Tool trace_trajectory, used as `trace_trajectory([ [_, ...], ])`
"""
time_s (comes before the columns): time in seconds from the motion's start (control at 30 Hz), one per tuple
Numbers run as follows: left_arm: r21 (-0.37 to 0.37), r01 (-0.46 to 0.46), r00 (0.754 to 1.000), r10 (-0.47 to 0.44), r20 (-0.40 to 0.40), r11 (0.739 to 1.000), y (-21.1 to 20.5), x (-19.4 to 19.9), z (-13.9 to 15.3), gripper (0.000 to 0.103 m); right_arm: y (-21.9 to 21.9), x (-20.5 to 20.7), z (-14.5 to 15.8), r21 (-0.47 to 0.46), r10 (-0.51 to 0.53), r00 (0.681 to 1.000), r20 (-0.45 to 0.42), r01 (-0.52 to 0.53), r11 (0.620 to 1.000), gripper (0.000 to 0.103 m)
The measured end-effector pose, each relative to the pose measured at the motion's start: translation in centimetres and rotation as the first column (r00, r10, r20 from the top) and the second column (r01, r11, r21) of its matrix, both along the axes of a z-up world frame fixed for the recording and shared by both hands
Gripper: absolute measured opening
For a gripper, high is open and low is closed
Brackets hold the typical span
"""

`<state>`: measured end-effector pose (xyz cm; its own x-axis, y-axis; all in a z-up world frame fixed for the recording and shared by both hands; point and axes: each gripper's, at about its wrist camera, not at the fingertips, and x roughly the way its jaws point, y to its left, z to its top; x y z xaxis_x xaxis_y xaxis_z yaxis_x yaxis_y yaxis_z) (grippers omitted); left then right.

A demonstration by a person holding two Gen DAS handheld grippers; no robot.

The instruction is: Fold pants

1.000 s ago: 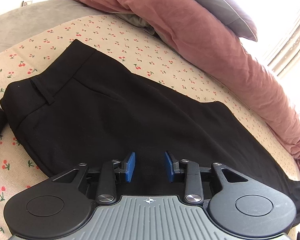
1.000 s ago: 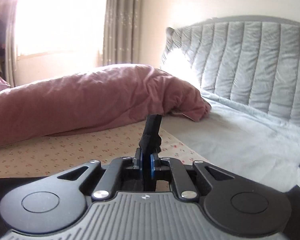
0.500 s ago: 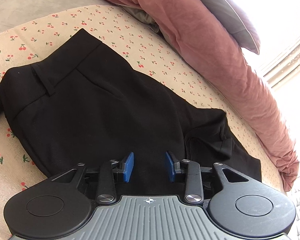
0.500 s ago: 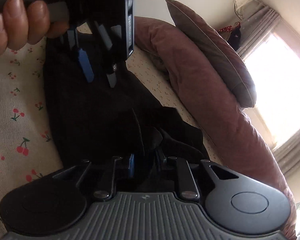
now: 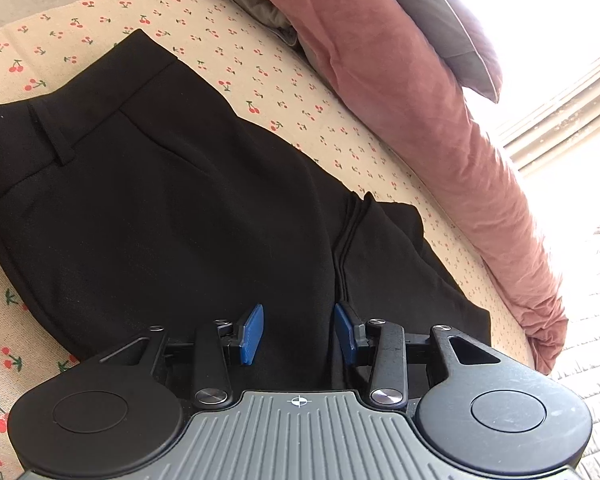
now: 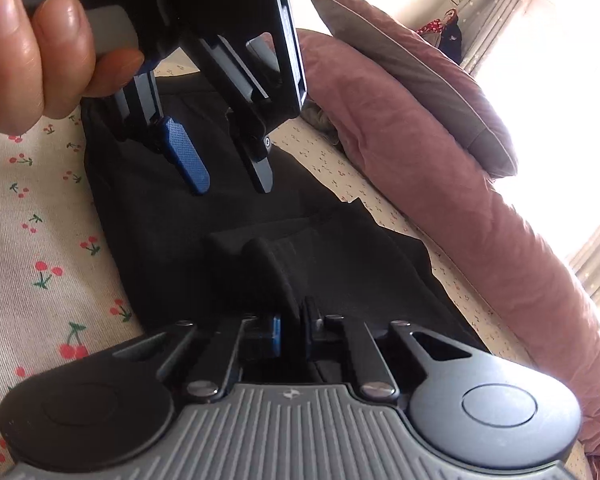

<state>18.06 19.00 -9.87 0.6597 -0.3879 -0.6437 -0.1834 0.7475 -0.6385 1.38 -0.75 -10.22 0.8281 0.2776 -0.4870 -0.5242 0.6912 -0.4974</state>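
Bedsheet point(image 5: 260, 64) margin (beside pants point(image 5: 160, 208))

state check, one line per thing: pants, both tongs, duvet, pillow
black pants: flat on the cherry-print sheet, leg end folded back over
left tongs: open, hovering over the pants
right tongs: shut on a pants fold
pink duvet: bunched along the far side
grey pillow: resting on the duvet

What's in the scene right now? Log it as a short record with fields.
garment: black pants, leg end folded back over the upper part
surface: cherry-print sheet
left gripper: jaws open above the pants, holding nothing
right gripper: jaws shut on a fold of the pants
beside: pink duvet
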Motion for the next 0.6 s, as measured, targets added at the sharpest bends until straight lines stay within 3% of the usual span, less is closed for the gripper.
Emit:
trace_trajectory([
  [0.2,-0.137,0.023,1.0,-0.022,0.007,0.99,0.1,0.4,-0.6,0.04,0.1,-1.2,0.7,0.09,-0.01,1.0,0.005,0.009,0.996,0.0],
  [0.3,-0.154,0.033,0.999,-0.033,0.007,0.987,-0.1,0.7,-0.9,0.053,0.0,-1.2,1.4,0.138,-0.025,1.0,0.006,0.024,0.99,0.0],
  [0.43,-0.121,0.05,0.999,-0.048,0.017,0.991,-0.6,1.1,-0.8,0.053,0.5,-1.0,1.8,0.183,-0.027,0.999,-0.021,0.03,0.983,0.0],
  [0.53,-0.063,0.067,0.997,-0.065,0.029,0.996,-1.0,1.3,-0.4,0.047,1.1,-1.1,1.8,0.197,-0.011,1.0,-0.013,0.014,0.98,0.0],
  [0.6,-0.02,0.071,0.997,-0.071,0.037,0.997,-1.3,1.2,-0.1,0.026,1.6,-0.9,1.8,0.209,0.0,1.0,-0.012,0.003,0.978,0.0],
])
